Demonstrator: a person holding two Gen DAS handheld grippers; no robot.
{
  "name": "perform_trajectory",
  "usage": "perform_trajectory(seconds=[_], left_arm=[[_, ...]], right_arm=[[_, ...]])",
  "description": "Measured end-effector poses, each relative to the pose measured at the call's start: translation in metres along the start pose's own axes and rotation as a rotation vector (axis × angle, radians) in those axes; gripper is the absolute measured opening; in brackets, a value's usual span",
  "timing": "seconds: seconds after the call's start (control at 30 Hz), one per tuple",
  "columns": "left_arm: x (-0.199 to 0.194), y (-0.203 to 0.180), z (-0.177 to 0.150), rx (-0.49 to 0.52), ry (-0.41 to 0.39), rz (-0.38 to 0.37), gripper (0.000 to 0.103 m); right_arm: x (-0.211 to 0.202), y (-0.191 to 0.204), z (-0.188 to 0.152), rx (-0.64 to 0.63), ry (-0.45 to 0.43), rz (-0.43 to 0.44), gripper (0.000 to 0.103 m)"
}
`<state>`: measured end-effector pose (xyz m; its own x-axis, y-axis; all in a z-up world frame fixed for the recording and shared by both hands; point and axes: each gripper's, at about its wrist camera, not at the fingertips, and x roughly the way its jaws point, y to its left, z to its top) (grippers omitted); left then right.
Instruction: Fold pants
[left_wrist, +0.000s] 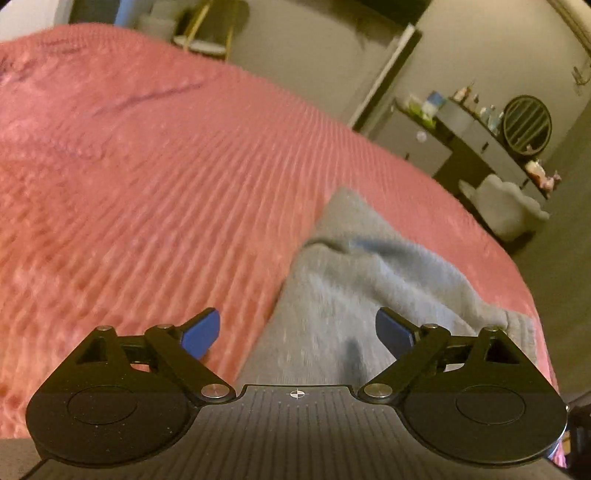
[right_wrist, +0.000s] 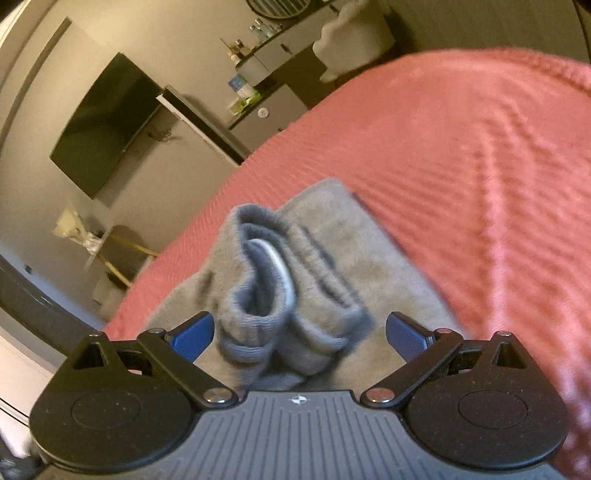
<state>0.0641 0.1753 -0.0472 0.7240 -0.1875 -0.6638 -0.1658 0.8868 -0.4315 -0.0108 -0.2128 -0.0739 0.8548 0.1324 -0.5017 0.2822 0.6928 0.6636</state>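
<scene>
Grey sweatpants (left_wrist: 369, 280) lie folded on a pink ribbed bedspread (left_wrist: 147, 184), near the bed's right edge in the left wrist view. My left gripper (left_wrist: 297, 334) hovers over the near end of the pants. Its blue pads (left_wrist: 201, 334) are wide apart with nothing pressed between them. In the right wrist view the pants (right_wrist: 343, 229) lie flat, with a bunched waistband roll (right_wrist: 266, 291) standing up in front. My right gripper (right_wrist: 299, 338) is open around that roll. The roll sits between the jaws, close to the left pad (right_wrist: 192, 339) and apart from the right one.
The bedspread (right_wrist: 461, 166) stretches far to the side of the pants. Beyond the bed's edge are a dresser with bottles and a round mirror (left_wrist: 480, 136), a white chair (left_wrist: 509, 210), a wall television (right_wrist: 107, 125) and a small side table (right_wrist: 92, 243).
</scene>
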Motion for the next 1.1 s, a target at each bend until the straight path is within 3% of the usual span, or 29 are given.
perform_trajectory(seconds=[0.07,0.3,0.4,0.53,0.63,0.7,0.73,0.8,0.83,0.9,0.97,1.1], left_arm=[[0.001,-0.001,0.001,0.003,0.004,-0.005,0.095],[0.012,0.025,0.0,-0.09,0.09,-0.012,0.095],[0.018,0.032,-0.002,-0.133,0.118,0.001,0.095],[0.022,0.034,-0.001,-0.153,0.148,-0.003,0.095],[0.021,0.034,-0.002,-0.133,0.165,-0.01,0.095],[0.021,0.031,-0.002,-0.106,0.173,-0.005,0.095],[0.021,0.03,-0.002,-0.095,0.175,-0.003,0.095],[0.021,0.031,-0.002,-0.093,0.17,0.004,0.095],[0.02,0.033,-0.001,-0.105,0.171,0.001,0.095],[0.02,0.039,0.001,-0.135,0.174,-0.01,0.095],[0.025,0.041,0.001,-0.149,0.198,-0.001,0.095],[0.031,0.03,-0.001,-0.087,0.221,0.021,0.095]], right_arm=[[0.008,0.006,-0.002,0.036,0.052,0.064,0.099],[0.03,0.029,-0.012,-0.055,0.027,-0.068,0.099],[0.032,0.038,-0.009,-0.123,0.011,-0.151,0.067],[0.009,0.047,-0.003,-0.143,-0.033,-0.089,0.055],[-0.012,0.049,-0.005,-0.19,-0.091,-0.087,0.054],[-0.007,0.037,-0.009,-0.231,-0.067,-0.164,0.056],[0.004,0.027,-0.009,-0.225,-0.013,-0.233,0.059],[0.007,0.018,-0.008,-0.192,0.009,-0.238,0.07],[0.002,0.021,-0.004,-0.182,-0.01,-0.236,0.085],[-0.009,0.033,0.001,-0.21,-0.073,-0.278,0.096],[-0.025,0.044,0.003,-0.278,-0.157,-0.325,0.097],[-0.042,0.073,-0.006,-0.455,-0.241,-0.276,0.099]])
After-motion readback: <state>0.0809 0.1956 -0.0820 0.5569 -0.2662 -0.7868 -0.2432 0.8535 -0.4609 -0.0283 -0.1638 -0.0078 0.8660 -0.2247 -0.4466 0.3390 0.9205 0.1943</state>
